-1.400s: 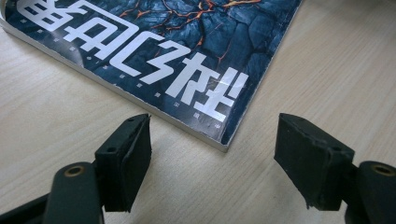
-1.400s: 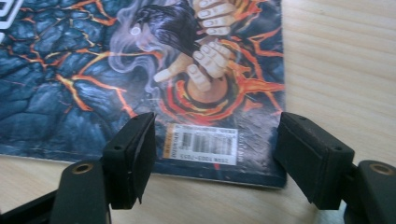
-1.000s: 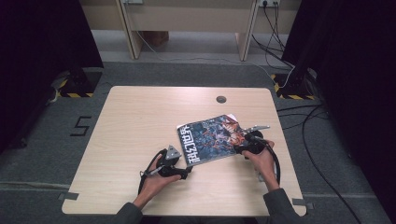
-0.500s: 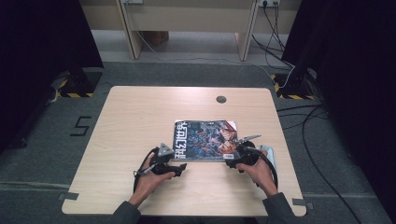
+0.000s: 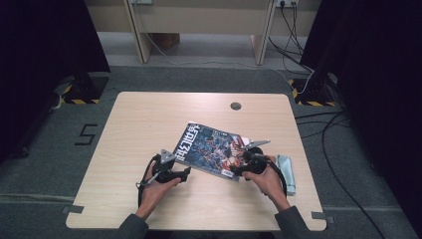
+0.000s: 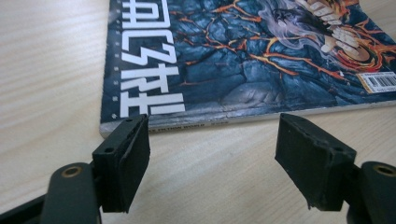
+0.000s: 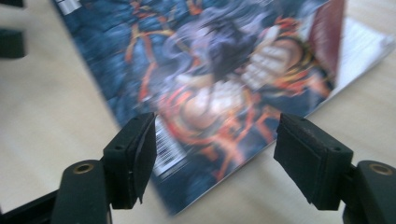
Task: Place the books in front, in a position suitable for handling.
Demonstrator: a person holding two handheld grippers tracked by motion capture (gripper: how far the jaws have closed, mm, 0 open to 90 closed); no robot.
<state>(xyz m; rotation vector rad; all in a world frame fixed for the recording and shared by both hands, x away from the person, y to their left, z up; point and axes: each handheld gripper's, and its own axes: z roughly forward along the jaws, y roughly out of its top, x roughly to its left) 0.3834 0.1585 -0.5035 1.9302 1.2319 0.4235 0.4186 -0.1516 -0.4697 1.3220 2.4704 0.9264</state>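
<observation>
Pale wooden desk [image 5: 149, 129] on grey carpet, dark curtains to either side, cables trailing on the floor behind. Small round dark grommet [image 5: 236, 106] near the far edge of the desk.

Glossy magazine with a blue-and-orange illustrated cover and white block lettering [image 5: 211, 150] lies flat at the near middle of the desk, turned at an angle, lettered end toward the left. Barcode at its near right corner.

Left tool [image 5: 185, 174] in the person's left hand, low over the desk, just beside the magazine's near left corner. Left gripper view: both black jaws stand wide apart, nothing between them but bare wood; the left jaw tip sits right at the corner of the cover, contact cannot be judged. Released.

Right tool [image 5: 238, 172] in the right hand at the magazine's near right edge, by the barcode. Right gripper view, blurred: jaws spread wide, cover seen between and beyond them, pads not pressing on it. Released; its jaws have just been closing slightly.

Folded pale green cloth [image 5: 286, 172] lies right of the right hand.
</observation>
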